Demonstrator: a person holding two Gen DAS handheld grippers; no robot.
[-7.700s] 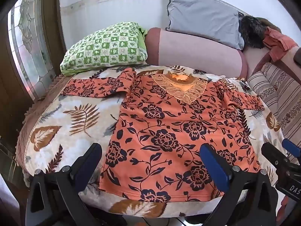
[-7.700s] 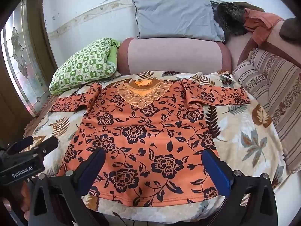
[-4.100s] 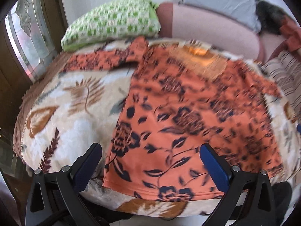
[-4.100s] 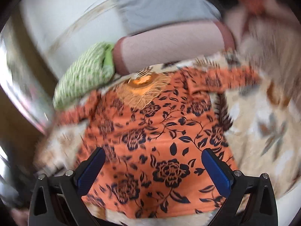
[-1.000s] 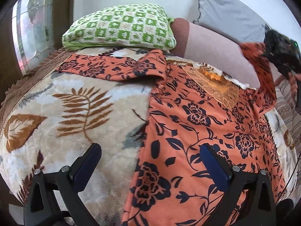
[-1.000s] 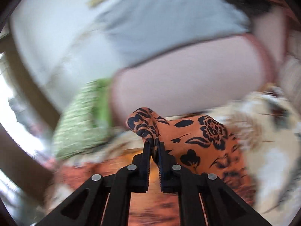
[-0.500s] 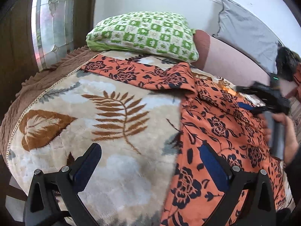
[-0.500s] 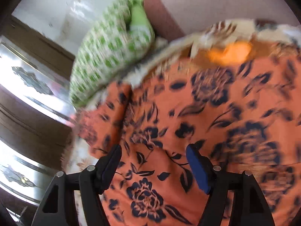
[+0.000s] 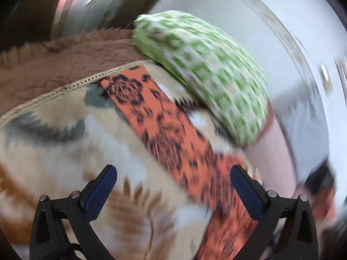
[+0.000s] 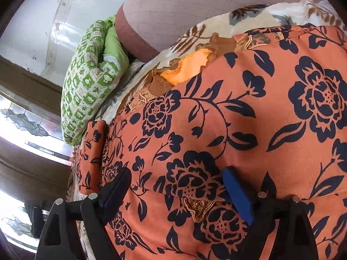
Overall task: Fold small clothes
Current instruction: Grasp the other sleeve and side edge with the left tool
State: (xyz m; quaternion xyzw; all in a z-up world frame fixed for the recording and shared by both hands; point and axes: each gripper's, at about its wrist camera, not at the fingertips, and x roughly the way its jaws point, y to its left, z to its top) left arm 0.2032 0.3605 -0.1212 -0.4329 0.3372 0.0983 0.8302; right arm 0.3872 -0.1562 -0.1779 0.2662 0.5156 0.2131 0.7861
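Over the orange top (image 10: 249, 130), the right gripper (image 10: 175, 192) is opening, its sleeve now dropped across the chest, while the open left gripper (image 9: 173, 186) nears the other sleeve (image 9: 160, 127).

— What's ahead of your left gripper (image 9: 173, 191)?
— Its jaws stand wide apart with nothing held. Between them an orange flowered sleeve (image 9: 164, 134) runs slantwise over the leaf-print blanket (image 9: 65, 147).
— And past the sleeve?
— A green checked pillow (image 9: 208, 73), blurred, resting on the blanket's far edge.
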